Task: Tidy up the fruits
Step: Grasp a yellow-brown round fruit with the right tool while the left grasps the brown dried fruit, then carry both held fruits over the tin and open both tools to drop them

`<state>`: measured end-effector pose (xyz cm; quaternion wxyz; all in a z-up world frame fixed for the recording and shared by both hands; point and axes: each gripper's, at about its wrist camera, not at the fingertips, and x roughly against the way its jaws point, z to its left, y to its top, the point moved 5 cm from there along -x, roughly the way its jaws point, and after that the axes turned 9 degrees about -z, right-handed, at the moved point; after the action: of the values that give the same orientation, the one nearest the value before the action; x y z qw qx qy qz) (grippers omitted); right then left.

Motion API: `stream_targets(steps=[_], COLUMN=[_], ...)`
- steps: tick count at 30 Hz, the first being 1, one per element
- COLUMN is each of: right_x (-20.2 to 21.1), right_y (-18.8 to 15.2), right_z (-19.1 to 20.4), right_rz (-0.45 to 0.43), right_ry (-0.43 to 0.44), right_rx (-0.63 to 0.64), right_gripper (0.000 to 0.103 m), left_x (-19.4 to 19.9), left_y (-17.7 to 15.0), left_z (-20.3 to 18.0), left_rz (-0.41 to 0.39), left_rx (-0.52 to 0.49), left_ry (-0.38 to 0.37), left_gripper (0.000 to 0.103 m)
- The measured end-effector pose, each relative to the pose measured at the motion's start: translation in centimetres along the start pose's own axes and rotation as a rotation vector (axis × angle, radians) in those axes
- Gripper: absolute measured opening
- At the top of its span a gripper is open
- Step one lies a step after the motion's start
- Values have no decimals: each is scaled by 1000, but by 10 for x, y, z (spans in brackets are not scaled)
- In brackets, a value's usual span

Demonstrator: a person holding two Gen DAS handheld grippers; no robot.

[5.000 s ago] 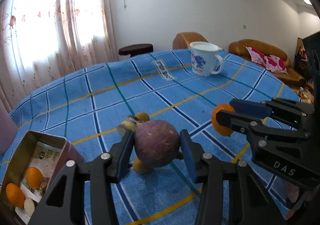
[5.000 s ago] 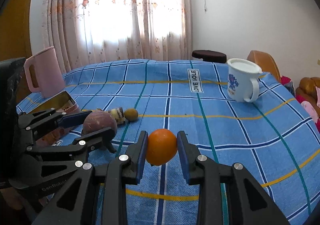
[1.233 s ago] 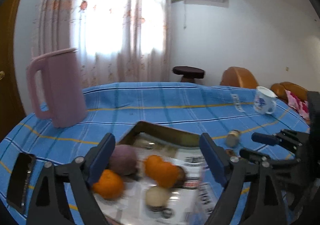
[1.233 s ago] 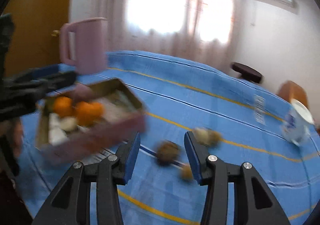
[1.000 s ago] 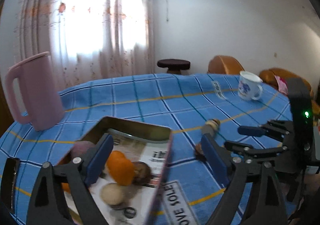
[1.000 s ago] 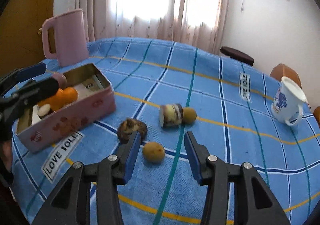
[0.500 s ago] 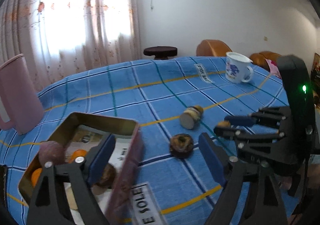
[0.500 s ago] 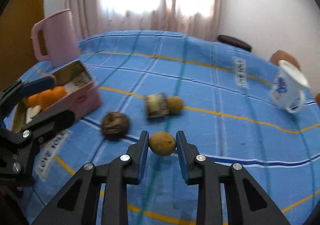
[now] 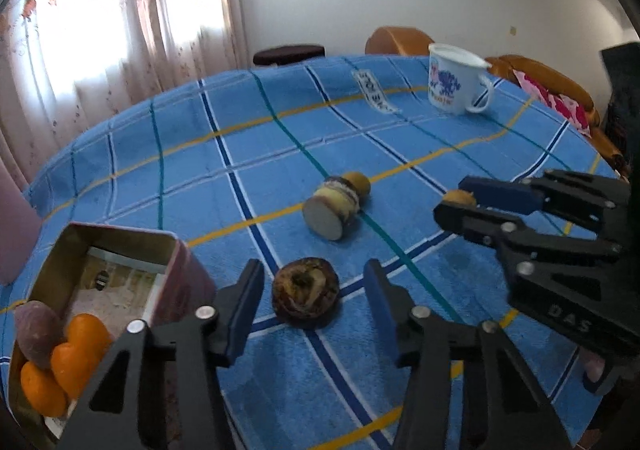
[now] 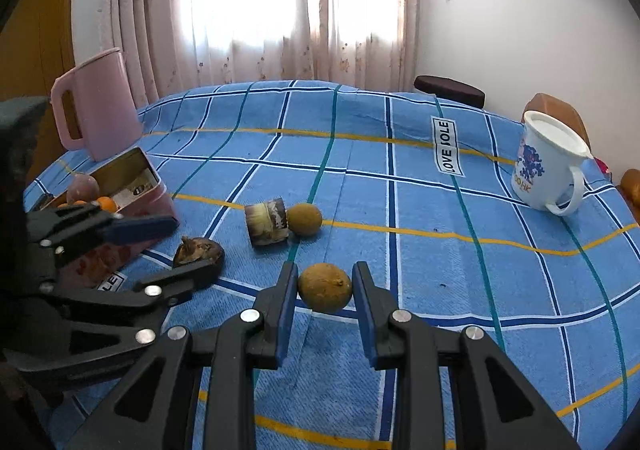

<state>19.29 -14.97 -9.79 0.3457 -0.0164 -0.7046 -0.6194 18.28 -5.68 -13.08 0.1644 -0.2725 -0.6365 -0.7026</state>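
My left gripper (image 9: 314,300) is open, its jaws on either side of a dark wrinkled fruit (image 9: 306,298) on the blue checked cloth; the fruit also shows in the right wrist view (image 10: 199,251). My right gripper (image 10: 325,288) is shut on a small brown round fruit (image 10: 325,288), seen in the left wrist view (image 9: 460,197). A pink tin (image 9: 176,262) at the left holds oranges (image 9: 76,346) and a purple fruit (image 9: 34,334). A cut banded piece (image 10: 267,221) and another brown fruit (image 10: 305,219) lie mid-table.
A white mug (image 10: 548,173) stands at the right, a pink jug (image 10: 98,105) at the back left. A dark stool (image 10: 450,91) and an orange sofa (image 9: 548,81) are beyond the table. The table edge curves at the far side.
Both grippers let go of their earlier fruits at the tin. The right gripper has closed on the small brown fruit. The left gripper has moved from the tin to the dark fruit.
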Motion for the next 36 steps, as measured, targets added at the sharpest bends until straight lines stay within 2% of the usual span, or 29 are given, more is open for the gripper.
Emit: stream_targets(steps=[5, 8, 10, 15, 26, 36], right_x=[-1, -5, -4, 2, 19, 27], right_y=[0, -1, 0, 2, 7, 10], right_z=[0, 0, 0, -1, 5, 6], right_rz=[6, 22, 16, -20, -113, -158], right_ry=[6, 14, 15, 24, 48, 47], right_rx=[-2, -5, -5, -13, 8, 17], right_gripper=[30, 30, 30, 30, 30, 30], left_x=[-13, -21, -20, -12, 11, 30], left_y=[-3, -7, -6, -4, 8, 13], left_z=[3, 7, 8, 6, 8, 12], left_rz=[55, 99, 94, 60, -78, -185], left_rx=[7, 35, 40, 35, 53, 68], left_ry=[1, -19, -18, -29, -32, 9], left_gripper=[52, 43, 40, 40, 40, 40])
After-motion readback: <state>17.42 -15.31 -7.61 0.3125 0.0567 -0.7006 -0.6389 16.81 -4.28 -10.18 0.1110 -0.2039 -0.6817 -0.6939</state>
